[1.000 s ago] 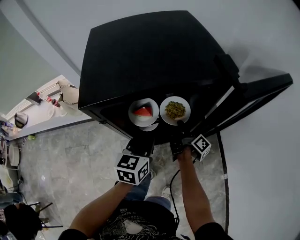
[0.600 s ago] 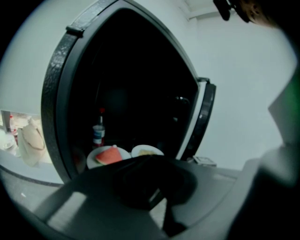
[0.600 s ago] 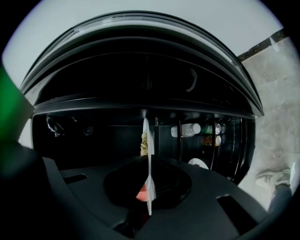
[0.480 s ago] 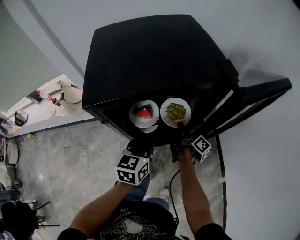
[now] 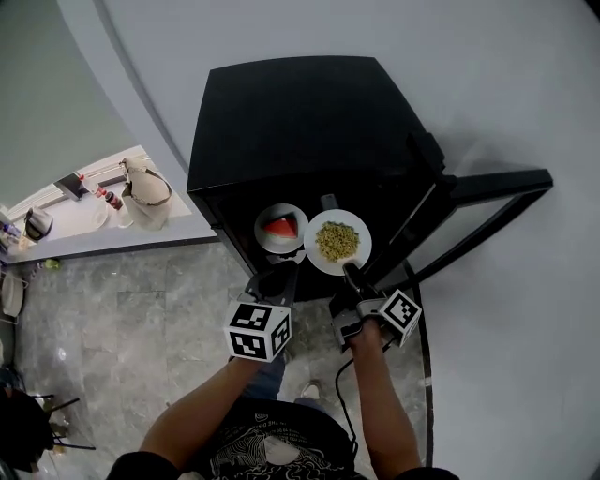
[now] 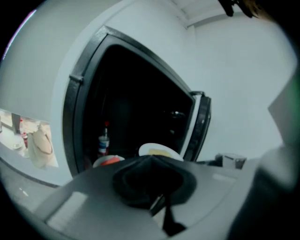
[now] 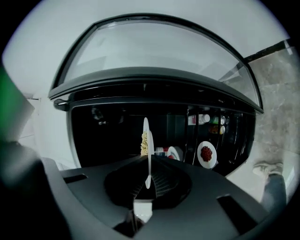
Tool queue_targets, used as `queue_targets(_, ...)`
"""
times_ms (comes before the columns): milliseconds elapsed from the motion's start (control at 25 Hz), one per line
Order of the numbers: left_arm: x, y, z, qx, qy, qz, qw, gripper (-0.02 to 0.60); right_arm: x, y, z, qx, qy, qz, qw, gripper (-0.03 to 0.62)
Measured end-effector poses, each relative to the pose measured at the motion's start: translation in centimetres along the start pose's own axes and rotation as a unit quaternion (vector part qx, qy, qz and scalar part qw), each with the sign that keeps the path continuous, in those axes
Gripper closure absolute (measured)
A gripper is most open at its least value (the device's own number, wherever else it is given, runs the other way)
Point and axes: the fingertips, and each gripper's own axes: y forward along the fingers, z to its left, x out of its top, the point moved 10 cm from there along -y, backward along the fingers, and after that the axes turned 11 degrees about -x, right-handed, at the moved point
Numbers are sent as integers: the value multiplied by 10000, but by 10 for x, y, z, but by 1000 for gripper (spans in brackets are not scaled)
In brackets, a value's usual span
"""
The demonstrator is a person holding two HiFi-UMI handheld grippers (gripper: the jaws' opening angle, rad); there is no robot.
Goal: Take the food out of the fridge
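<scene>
Grey marble flooring [image 5: 112, 309] lies nearest, under the person. Above it the left gripper [image 5: 281, 277] is held before the fridge, its jaws pressed together on nothing, as is shown in the left gripper view. Beside it the right gripper [image 5: 349, 272] is clamped on the near rim of a white plate of yellow-green food [image 5: 337, 242], which is seen edge-on between the jaws in the right gripper view. This plate is held at the mouth of the black fridge [image 5: 300, 122]; whether it is wholly clear of the opening cannot be told. Just to its left and farther in, a plate of red food [image 5: 281, 228] is set inside the fridge; deeper in, a bottle [image 6: 103, 143] is made out in the left gripper view. The door [image 5: 487, 187] is swung open to the right, against a white wall [image 5: 375, 28].

The step in hand is judged to be the drawing out of the first plate. Next it should be kept level and drawn straight back, clear of the red plate and the door, and a place to set it down is needed. The free left gripper would be suited to the red plate.
</scene>
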Motion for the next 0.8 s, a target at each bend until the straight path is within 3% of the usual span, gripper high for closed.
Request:
queue_targets(360,27,-34,-34,252,106,-443,9986,580,-15,-91,71,229,-317,519,9979,586)
queue_targets(600,51,-47,-57,333,185,-693,9969,580,-12,-136,126,595,-544,733,9940,586)
queue_targets(800,102,-43,-58,272,183,-751,9966,580,1,-131,209,708,-782,846,9908,586)
